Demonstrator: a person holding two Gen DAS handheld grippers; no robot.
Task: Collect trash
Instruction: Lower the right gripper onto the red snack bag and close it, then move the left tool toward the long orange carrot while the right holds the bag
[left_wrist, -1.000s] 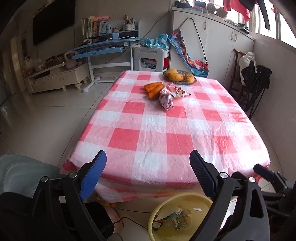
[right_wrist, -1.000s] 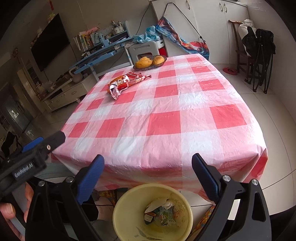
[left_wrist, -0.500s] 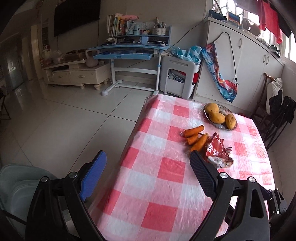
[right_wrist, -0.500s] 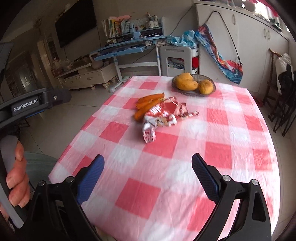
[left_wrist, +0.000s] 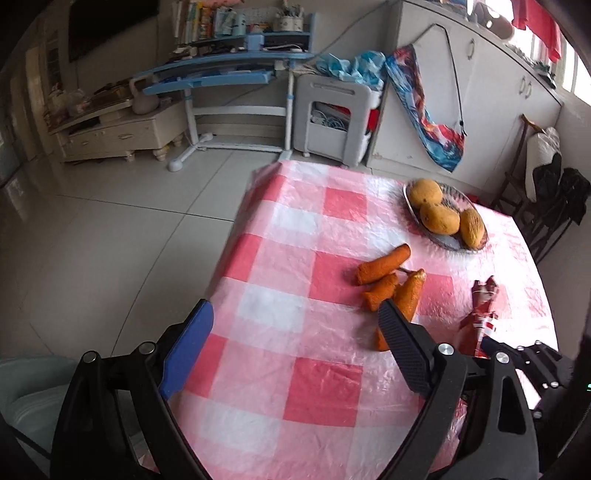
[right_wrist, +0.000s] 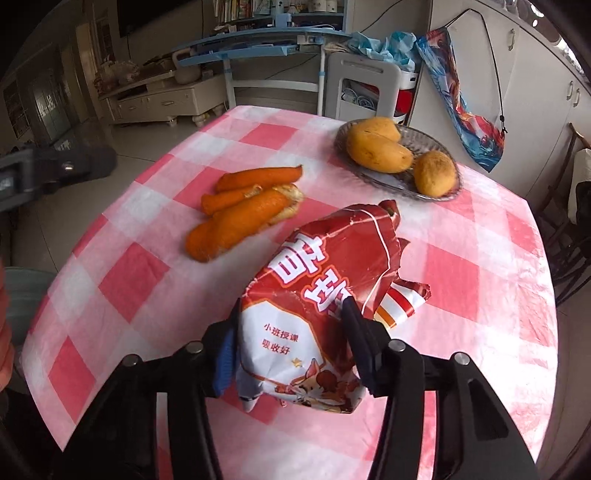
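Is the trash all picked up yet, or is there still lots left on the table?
Not yet. The right gripper is closing its jaws around the crumpled red wrapper, which is still over the checked tablecloth. The orange peels lie untouched beside it; the left gripper, open and empty, hovers near them. The fruit in the glass dish is probably not trash. No bin shows in these views.

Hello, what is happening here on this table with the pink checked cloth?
A person with a gripper in each hand is collecting trash. The right gripper is closing its jaws on a crumpled red snack bag, which sits between its fingers. The left gripper is open with nothing between its jaws, though they are closing slightly, and it points toward the orange peels. A glass dish of mangoes stands beyond, on the table.
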